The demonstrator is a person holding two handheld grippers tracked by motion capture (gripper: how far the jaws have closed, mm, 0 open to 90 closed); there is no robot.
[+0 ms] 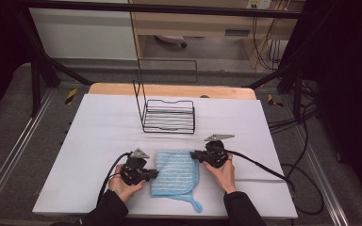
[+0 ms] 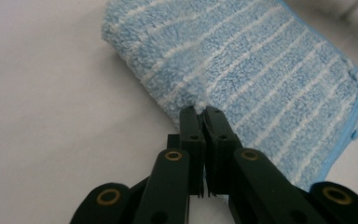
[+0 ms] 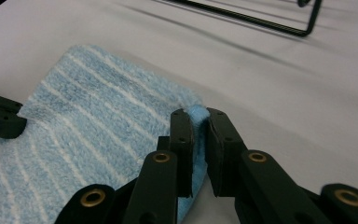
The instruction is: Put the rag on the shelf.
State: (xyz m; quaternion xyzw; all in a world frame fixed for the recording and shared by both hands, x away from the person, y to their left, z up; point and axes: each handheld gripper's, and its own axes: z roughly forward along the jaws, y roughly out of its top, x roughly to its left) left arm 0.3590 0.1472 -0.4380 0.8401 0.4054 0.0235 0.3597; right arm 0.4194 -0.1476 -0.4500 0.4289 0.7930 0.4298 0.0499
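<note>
we see the blue striped cloth [image 1: 175, 173] at lower centre of the white table [image 1: 99, 141] (no readable writing on it). the left gripper [image 1: 152, 175] and right gripper [image 1: 194, 155] each pinch its edge, jaws nearly closed.

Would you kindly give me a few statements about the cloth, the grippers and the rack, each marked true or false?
1. The right gripper is shut on an edge of the blue cloth. True.
2. The cloth lies inside the wire rack. False: it lies on the white table cover, nearer the person than the rack.
3. The left gripper has its jaws closed at the cloth's edge. True.
4. The cloth is plain red. False: it is light blue with thin white stripes.
5. The rack holds a plate. False: nothing stands in it.
</note>
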